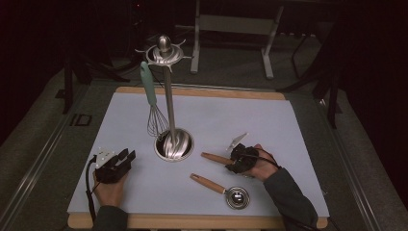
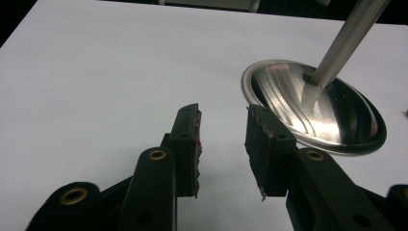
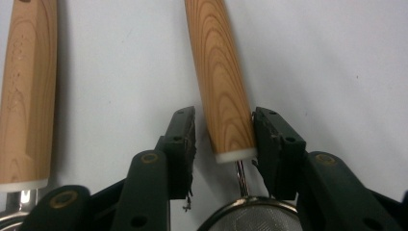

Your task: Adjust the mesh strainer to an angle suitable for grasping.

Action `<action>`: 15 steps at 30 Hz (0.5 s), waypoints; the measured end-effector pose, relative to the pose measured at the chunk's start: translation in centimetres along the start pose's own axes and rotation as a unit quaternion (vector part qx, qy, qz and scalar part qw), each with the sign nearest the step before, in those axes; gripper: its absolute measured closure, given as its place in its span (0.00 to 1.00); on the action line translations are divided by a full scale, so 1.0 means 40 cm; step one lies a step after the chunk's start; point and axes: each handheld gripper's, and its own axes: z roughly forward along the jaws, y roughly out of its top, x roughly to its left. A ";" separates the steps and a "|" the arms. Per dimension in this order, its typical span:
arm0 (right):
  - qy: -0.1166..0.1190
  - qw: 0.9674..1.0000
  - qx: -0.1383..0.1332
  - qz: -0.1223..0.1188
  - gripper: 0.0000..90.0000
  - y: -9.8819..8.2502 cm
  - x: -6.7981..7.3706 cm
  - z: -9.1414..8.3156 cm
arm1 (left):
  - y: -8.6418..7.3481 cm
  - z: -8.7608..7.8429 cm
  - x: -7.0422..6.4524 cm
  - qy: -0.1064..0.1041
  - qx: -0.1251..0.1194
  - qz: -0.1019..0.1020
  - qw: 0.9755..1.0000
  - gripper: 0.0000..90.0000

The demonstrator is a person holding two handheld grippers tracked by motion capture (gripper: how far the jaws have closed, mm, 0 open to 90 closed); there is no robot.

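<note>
A strainer with a wooden handle (image 1: pixel 215 158) lies on the white mat, right of the stand. In the right gripper view that handle (image 3: pixel 223 82) runs up between the jaws of my right gripper (image 3: pixel 223 115), with the mesh bowl (image 3: pixel 245 216) just below. A gap shows on the handle's left side, so the pads are not pressing it. In the high view my right gripper (image 1: pixel 231 162) points left along the handle. My left gripper (image 1: pixel 129 155) rests at the mat's front left, open and with nothing between the jaws (image 2: pixel 222 113), pointing at the stand's base (image 2: pixel 312 110).
A metal utensil stand (image 1: pixel 174 144) rises from the mat's middle, with a teal-handled whisk (image 1: pixel 153 110) hanging from its top. A second wooden-handled scoop (image 1: pixel 237 197) lies in front of the strainer; its handle (image 3: pixel 26 86) is at the left. The mat (image 1: pixel 288 125) sits on a wooden board.
</note>
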 end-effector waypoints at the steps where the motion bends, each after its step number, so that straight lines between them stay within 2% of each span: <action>1: 0.002 1.000 0.002 -0.001 0.66 0.004 -0.002 0.000 | 0.000 0.000 0.000 0.000 0.000 0.000 1.000 0.73; 9: 0.028 1.000 0.008 0.006 0.65 0.021 -0.012 -0.004 | 0.000 0.000 0.000 0.000 0.000 0.000 1.000 0.73; 15: 0.042 0.999 0.012 -0.003 0.67 0.021 -0.005 -0.010 | 0.000 -0.001 0.000 0.001 0.000 0.003 1.000 0.73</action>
